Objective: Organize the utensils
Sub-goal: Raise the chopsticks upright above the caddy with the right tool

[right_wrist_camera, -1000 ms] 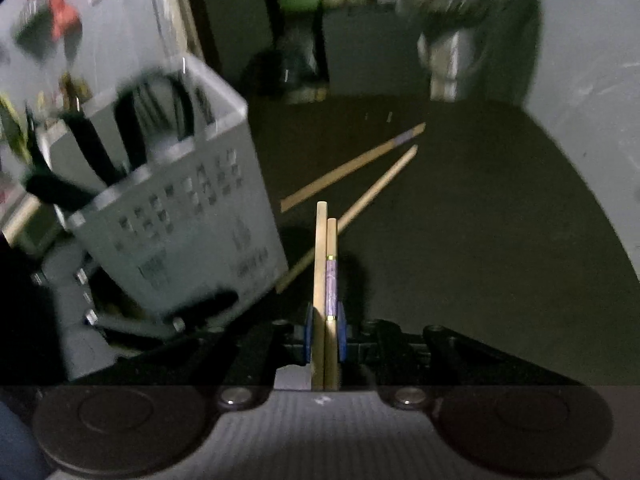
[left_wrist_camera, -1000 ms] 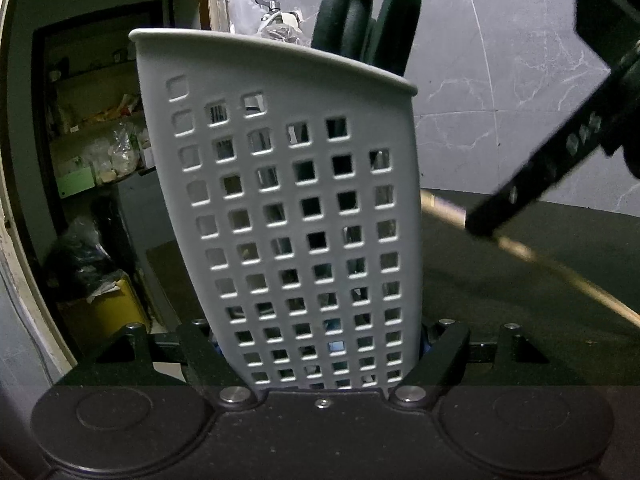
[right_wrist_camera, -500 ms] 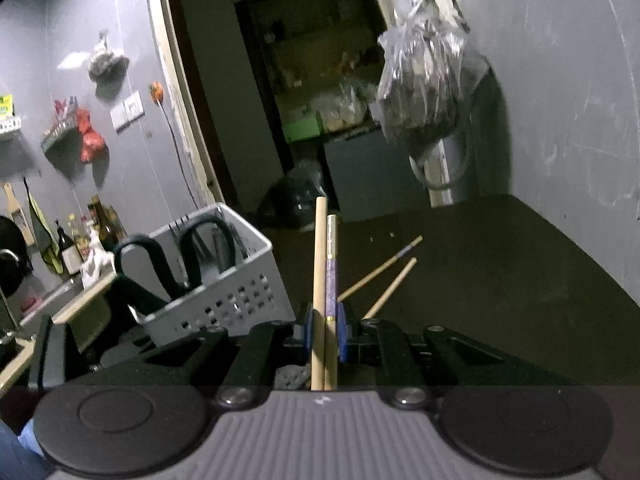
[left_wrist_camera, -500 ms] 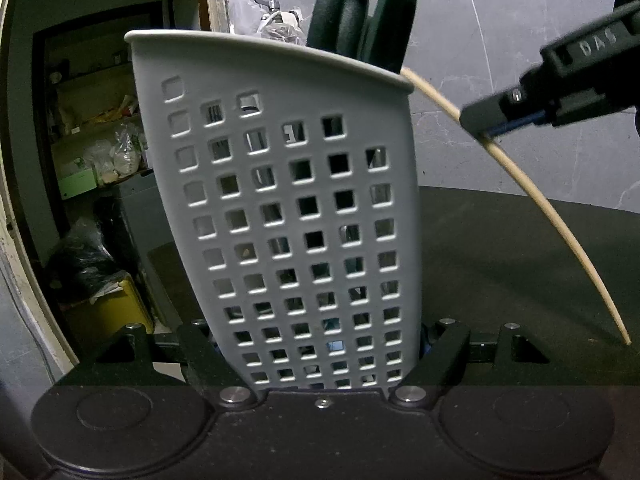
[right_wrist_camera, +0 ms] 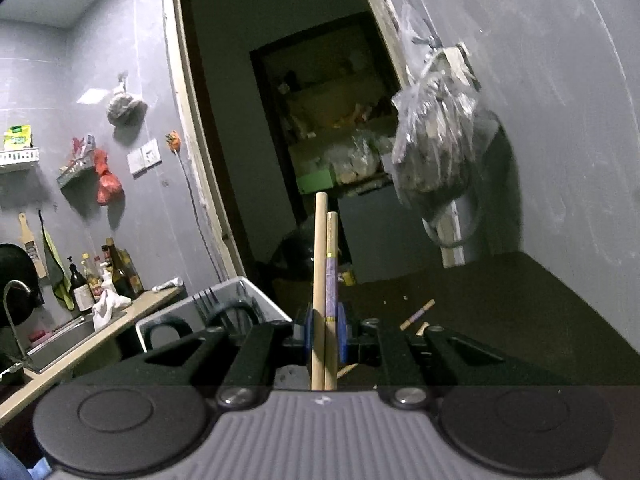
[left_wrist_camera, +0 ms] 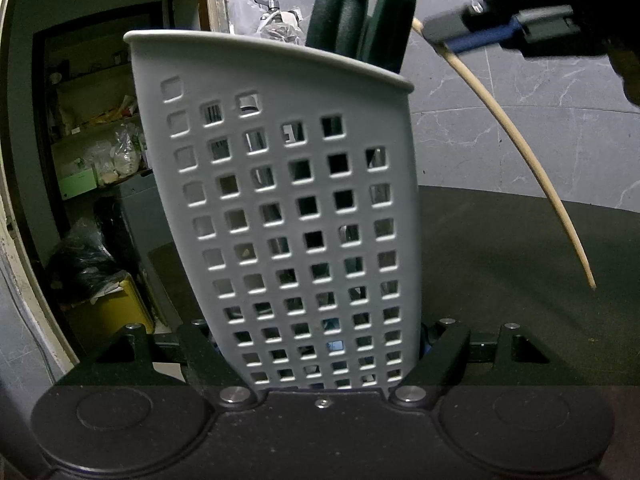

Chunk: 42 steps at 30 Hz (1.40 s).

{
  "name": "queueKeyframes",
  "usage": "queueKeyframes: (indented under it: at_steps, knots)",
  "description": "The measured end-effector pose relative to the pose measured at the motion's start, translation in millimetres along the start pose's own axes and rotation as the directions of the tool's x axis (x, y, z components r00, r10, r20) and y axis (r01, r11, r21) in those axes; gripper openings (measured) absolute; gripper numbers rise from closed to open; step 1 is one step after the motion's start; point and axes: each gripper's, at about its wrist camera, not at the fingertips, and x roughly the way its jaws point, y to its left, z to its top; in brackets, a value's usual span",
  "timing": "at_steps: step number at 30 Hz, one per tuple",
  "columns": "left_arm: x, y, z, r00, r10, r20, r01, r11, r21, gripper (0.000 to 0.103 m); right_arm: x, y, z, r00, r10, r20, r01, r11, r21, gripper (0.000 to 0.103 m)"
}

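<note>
The right claw point(right_wrist_camera: 324, 334) has gone up and tipped back since a moment ago. Before, its view looked down at the dark counter point(right_wrist_camera: 520, 320); now it looks at the doorway and the wall. In the left view the chopsticks point(left_wrist_camera: 516, 152) have climbed to the upper right, with the top end now behind the scissor handles point(left_wrist_camera: 360, 12).

The right claw is almost closed, with its blue pads clamped on two thin wooden chopsticks. They stand side by side in the middle of its view. One has a purple band.

The left claw point(left_wrist_camera: 324, 344) is clamped on the sides of the gray plastic basket point(left_wrist_camera: 288, 208), low in its view. The basket is tall, smooth and full of little square holes.

Only the right view shows two more sticks point(right_wrist_camera: 418, 314) lying on the counter at the lower right, and forks inside the basket. Only the left view shows the long lower ends of the held chopsticks.
</note>
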Motion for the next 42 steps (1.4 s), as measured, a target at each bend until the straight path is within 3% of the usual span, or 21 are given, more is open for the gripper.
queueKeyframes:
  at_steps: [22, 31, 42]
  knots:
    - [0, 0, 0, 1.0, 0.0, -0.001, 0.0, 1.0, 0.001, 0.079, 9, 48, 97, 0.978, 0.066, 0.197, -0.022, 0.976, -0.218, 0.014]
    - [-1, 0, 0, 1.0, 0.003, -0.003, -0.003, 1.0, 0.003, 0.079, 20, 75, 122, 0.954, 0.161, 0.252, -0.091, 0.959, -0.269, 0.014]
    - [-1, -1, 0, 1.0, 0.004, -0.002, -0.004, 1.0, 0.004, 0.079, 50, 88, 125, 0.92, 0.282, 0.273, -0.228, 0.95, -0.215, 0.014]
